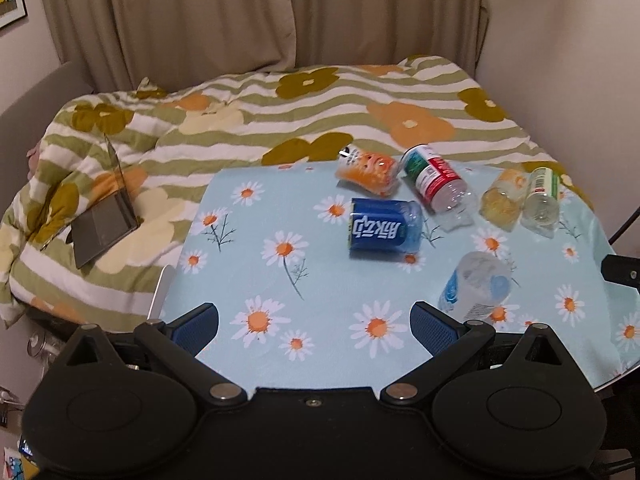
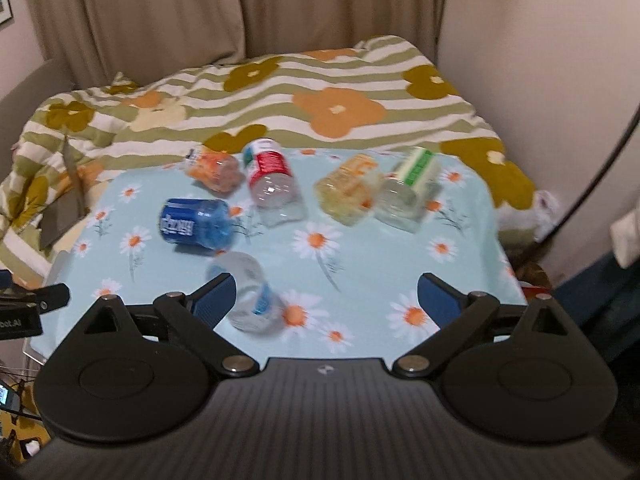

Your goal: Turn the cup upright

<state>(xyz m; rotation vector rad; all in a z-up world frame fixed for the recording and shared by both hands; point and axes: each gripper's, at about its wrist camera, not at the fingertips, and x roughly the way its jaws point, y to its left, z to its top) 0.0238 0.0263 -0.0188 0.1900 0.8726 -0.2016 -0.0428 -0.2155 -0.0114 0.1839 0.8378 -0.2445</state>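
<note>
Several clear plastic cups lie on their sides on a table with a daisy-print cloth (image 1: 240, 288) (image 2: 360, 248). A blue-label cup (image 1: 384, 229) (image 2: 196, 223) lies mid-table. Behind it lie an orange cup (image 1: 368, 171) (image 2: 214, 172) and a red-and-green label cup (image 1: 434, 180) (image 2: 272, 178). To the right lie a yellow cup (image 1: 502, 198) (image 2: 348, 190) and a green-label cup (image 1: 542, 196) (image 2: 406, 188). A light-blue label cup (image 1: 476, 284) (image 2: 250, 292) lies nearest, just ahead of my right gripper's left finger. My left gripper (image 1: 314, 330) and right gripper (image 2: 326, 300) both stand open, holding nothing.
A striped flower-print duvet (image 1: 280, 112) covers the bed behind the table. A grey open laptop (image 1: 106, 224) rests on it at the left. Beige curtains (image 1: 240, 12) hang at the back. The right gripper's body (image 1: 622, 270) shows at the left wrist view's right edge.
</note>
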